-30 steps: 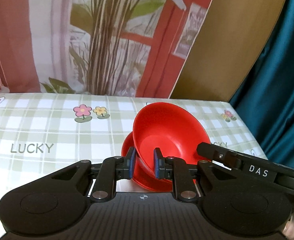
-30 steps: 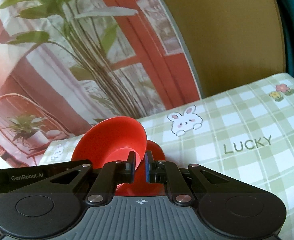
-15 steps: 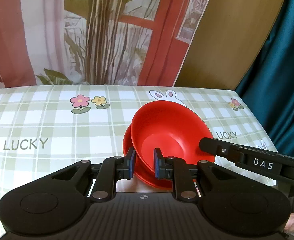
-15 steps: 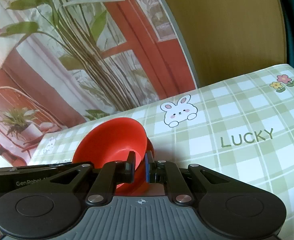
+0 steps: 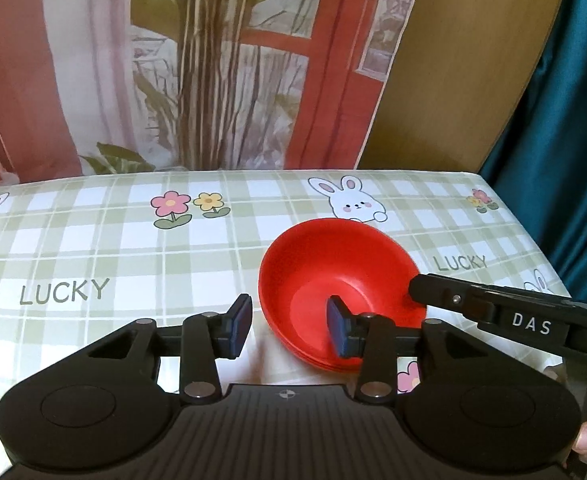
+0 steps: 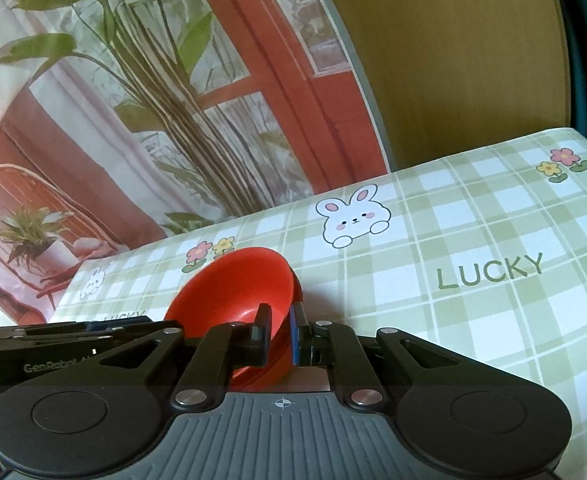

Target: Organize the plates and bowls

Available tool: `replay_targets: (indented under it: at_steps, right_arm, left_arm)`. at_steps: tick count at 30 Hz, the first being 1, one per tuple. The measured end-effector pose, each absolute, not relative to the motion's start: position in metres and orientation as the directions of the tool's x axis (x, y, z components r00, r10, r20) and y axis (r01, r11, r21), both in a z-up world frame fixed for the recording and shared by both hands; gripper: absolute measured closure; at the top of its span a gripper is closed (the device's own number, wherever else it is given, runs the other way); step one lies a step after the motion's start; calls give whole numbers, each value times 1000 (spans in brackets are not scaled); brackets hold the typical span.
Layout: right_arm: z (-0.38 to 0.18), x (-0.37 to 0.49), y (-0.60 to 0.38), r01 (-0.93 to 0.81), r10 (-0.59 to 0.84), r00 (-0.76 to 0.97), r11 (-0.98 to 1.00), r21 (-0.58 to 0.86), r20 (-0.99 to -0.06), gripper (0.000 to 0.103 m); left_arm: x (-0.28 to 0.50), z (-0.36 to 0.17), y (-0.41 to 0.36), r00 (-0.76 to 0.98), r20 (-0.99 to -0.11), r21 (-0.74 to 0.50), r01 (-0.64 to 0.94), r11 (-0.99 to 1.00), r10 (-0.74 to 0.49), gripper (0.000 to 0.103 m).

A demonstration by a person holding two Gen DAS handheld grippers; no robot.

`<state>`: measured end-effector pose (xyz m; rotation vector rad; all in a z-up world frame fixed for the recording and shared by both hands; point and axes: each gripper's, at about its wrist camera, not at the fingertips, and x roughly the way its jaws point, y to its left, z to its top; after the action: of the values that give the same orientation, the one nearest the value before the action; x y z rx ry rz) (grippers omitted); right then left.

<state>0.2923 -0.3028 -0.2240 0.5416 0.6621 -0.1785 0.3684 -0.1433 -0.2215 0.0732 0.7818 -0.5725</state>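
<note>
Smooth round red bowl [image 5: 333, 280] pinched by right gripper [image 6: 280, 338]; left gripper [image 5: 289, 330] spread.

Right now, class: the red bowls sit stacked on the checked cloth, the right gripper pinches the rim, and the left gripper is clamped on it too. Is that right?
Not quite. The left wrist view shows the left gripper open, its fingers spread, one pad inside the bowls. The rest holds: the bowls sit stacked on the cloth, and the right gripper pinches the rim.

Left gripper [image 5: 289, 326] stands wide open, jaws spread flat and level, its right blue pad [image 5: 336, 332] reaching forward. Right gripper [image 6: 280, 334] is pinched close, only a narrow gap between its pads, and its black finger crosses in from the left gripper's right side.
</note>
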Motion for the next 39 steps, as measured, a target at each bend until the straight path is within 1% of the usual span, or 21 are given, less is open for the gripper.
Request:
replay_targets:
  at_steps: [4,10,13,15,17,18,20,23,31,39]
  right_arm:
    - [-226,292,-306,338,3,778,841,423,-628,93]
    - [-234,292,-310,342,10,785,826,448,-619,92]
    - [-239,295,-311,345,22,785,815,466,-619,92]
    - [-241,296,-312,345,29,785,809,475,-619,92]
    - [-243,298,-312,348,34,784,803,484,-619,91]
    - [-244,298,-312,349,36,785,799,489,-619,91]
    - [-246,299,-312,353,42,785,789,502,-618,91]
    - [-248,299,-312,358,47,786,778,516,-617,91]
    - [-243,292,-310,364,40,795,766,529,-605,92]
    - [-221,270,-301,348,34,819,764,543,-573,92]
  left_arm:
    - [371,-225,-141,564,-689,-150,503,851,-455,60]
    - [381,-234,-138,541,-689,-230,466,854,-482,60]
    - [384,-237,-139,538,-691,-252,448,858,-484,61]
    - [388,-240,-138,536,-691,-274,427,862,-485,63]
    - [391,-242,-137,530,-693,-292,412,863,-488,71]
    - [392,-243,-136,528,-694,-298,407,863,-489,72]
    - [393,-244,-135,526,-691,-310,402,861,-495,79]
    - [393,-246,-134,524,-685,-326,402,856,-506,85]
    - [382,-239,-135,534,-679,-311,414,856,-505,86]
    - [354,-214,-132,568,-665,-276,415,867,-484,86]
